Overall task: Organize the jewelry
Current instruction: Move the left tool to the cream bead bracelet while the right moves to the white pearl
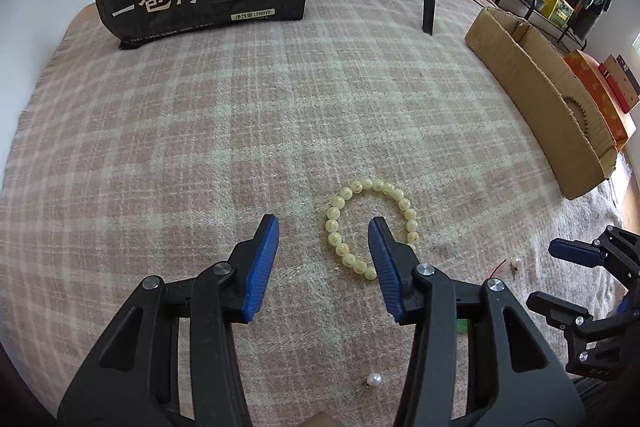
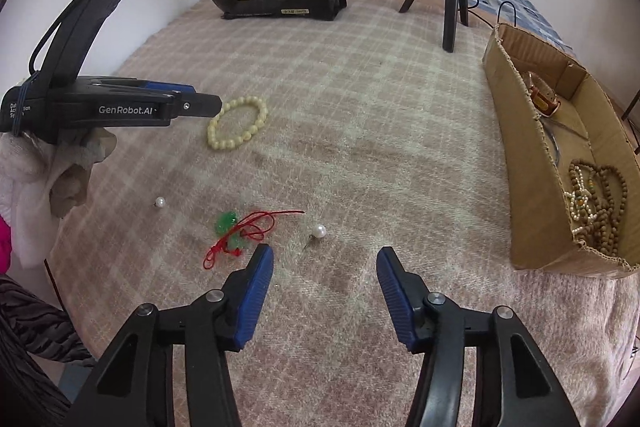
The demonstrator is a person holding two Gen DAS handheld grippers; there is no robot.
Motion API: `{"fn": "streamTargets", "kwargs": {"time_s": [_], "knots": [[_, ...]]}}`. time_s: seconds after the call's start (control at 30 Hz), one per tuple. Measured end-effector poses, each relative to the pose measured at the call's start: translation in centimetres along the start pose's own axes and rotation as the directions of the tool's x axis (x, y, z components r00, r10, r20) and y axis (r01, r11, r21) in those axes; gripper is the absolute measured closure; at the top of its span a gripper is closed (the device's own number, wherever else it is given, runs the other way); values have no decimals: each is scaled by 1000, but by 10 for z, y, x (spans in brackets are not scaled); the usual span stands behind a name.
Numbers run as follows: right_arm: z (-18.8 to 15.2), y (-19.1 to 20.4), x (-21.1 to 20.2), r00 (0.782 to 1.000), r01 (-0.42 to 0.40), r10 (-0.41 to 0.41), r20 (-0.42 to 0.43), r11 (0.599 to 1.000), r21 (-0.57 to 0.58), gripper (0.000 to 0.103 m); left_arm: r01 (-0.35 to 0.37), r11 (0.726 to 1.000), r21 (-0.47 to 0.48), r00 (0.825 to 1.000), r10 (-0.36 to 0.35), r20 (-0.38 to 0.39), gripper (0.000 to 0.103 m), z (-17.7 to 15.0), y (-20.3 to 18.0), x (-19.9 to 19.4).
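pink plaid blanket (image 1: 200, 131) is spread flat; on it the cream beaded bracelet (image 1: 372, 227) is laid, its oval running near-to-far, partly overlapped by the left gripper (image 1: 323, 227), jaws apart. the right gripper (image 2: 325, 257) is likewise held apart, empty.

Left gripper (image 1: 323, 223) jaws spread wide; right gripper (image 2: 325, 254) likewise.

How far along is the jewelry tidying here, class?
Done: brown bead strands lie in the cardboard box. In hand: nothing; the open left claw hovers at the cream bracelet, the right claw open. Left: bracelet, two pearl earrings, green pendant.
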State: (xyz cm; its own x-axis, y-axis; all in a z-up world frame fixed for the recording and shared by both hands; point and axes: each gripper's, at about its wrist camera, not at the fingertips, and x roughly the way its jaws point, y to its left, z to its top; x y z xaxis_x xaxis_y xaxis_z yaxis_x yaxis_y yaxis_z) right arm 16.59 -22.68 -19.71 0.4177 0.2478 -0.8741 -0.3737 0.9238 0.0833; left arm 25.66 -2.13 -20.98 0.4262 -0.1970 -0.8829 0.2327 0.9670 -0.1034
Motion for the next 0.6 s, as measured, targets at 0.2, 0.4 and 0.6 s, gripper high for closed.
{"fn": "streamTargets", "kwargs": {"time_s": [0.2,0.4,0.6], "knots": [[3,2,7,1000,-9,9,-13,1000,-4,54,-6,1000,18,1000,7,-23,62,0,-5,12],[8,0,16,999,-22,22,-25,1000,2,62,-9,1000,17,1000,10,-25,66,1,-4,18],[15,3,24,999,-35,35,-35,999,0,70,-19,1000,16,1000,19,-24,75,3,-2,21]]}}
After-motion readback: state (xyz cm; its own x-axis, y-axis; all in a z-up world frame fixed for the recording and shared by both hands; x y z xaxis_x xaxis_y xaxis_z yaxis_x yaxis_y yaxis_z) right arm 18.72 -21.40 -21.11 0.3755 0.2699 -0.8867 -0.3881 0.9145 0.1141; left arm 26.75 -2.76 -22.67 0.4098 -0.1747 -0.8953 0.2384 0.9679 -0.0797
